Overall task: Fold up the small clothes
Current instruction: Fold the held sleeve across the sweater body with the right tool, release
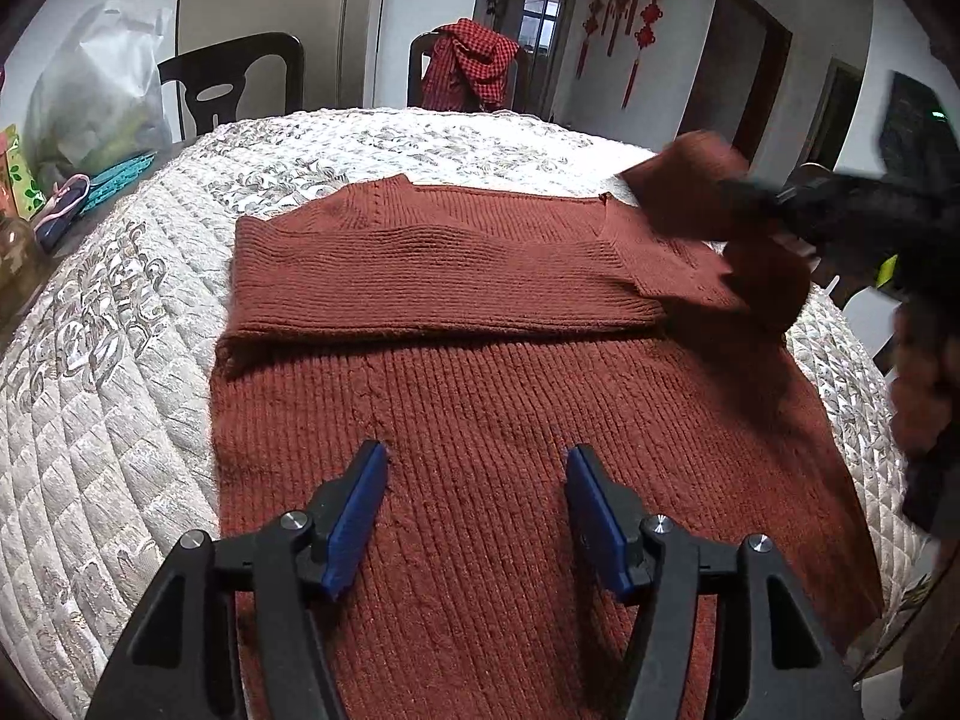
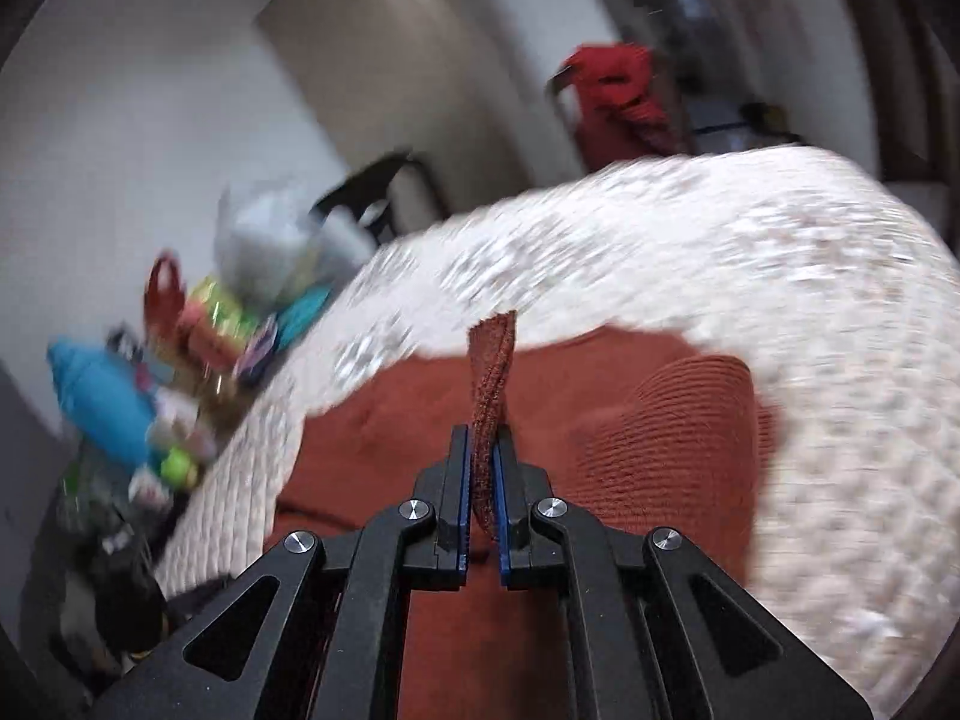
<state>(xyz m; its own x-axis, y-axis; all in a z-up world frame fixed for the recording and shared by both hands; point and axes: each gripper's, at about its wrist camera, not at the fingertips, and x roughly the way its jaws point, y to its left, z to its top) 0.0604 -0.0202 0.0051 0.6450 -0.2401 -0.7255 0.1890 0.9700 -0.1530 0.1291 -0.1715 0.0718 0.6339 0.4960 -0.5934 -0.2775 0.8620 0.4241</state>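
A rust-red knitted sweater (image 1: 480,420) lies flat on the quilted white table cover (image 1: 108,390). Its left sleeve (image 1: 432,276) is folded across the chest. My left gripper (image 1: 477,456) is open and empty, hovering over the sweater's lower body. My right gripper (image 2: 483,438) is shut on the cuff of the right sleeve (image 2: 492,384) and holds it lifted above the sweater (image 2: 372,420). In the left wrist view the right gripper (image 1: 750,198) shows blurred at the right, with the raised sleeve (image 1: 690,186) in it.
Two dark chairs (image 1: 234,84) stand behind the table; one carries a red checked garment (image 1: 468,60). A plastic bag (image 1: 102,90) and small clutter (image 1: 60,204) sit at the table's left edge. The right wrist view is motion-blurred.
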